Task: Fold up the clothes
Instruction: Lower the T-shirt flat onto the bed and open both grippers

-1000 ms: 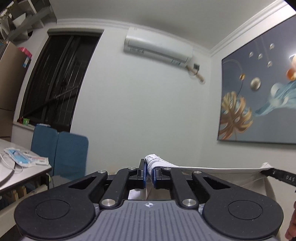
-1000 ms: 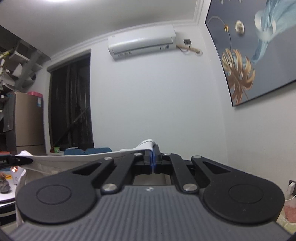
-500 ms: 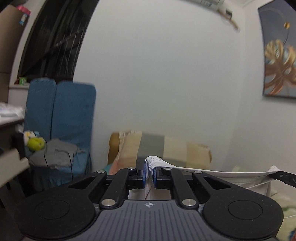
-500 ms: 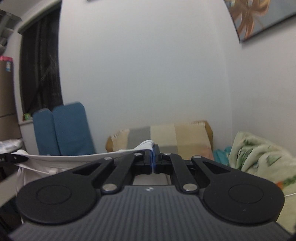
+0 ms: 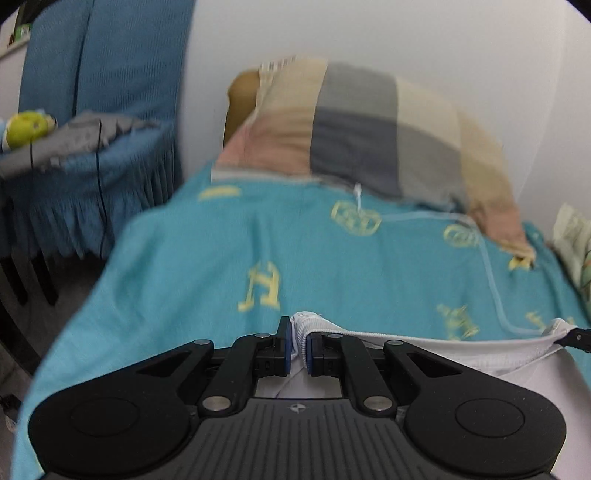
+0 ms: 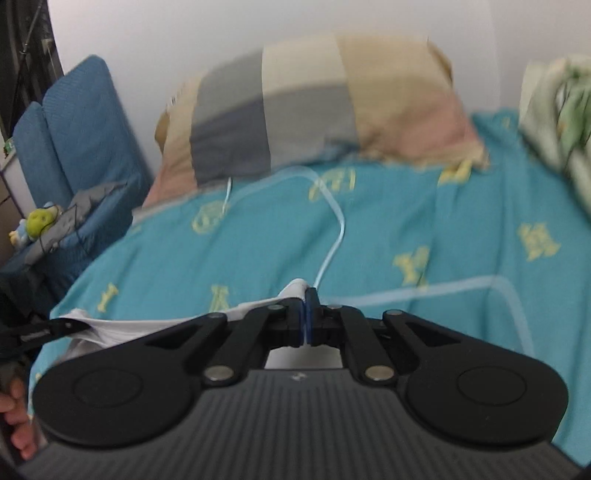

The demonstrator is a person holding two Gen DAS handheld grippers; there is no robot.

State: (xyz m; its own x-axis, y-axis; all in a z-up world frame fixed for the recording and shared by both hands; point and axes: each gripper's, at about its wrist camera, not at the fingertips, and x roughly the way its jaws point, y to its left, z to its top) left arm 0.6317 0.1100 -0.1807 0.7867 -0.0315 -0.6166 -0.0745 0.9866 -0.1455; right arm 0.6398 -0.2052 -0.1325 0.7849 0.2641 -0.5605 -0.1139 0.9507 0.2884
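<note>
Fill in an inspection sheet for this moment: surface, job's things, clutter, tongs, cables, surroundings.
Surface: bed with a teal sheet printed with yellow motifs.
Job's things: white garment stretched between both tongs, above the sheet.
Clutter: patchwork pillow at the head; pale leaf-print blanket bunched at the right.
Tongs: left tongs shut on a ribbed edge of the garment; right tongs shut on another edge.
Cables: pale cord lying across the sheet.
Surroundings: blue chair holding grey cloth and a green toy; white wall.
</note>
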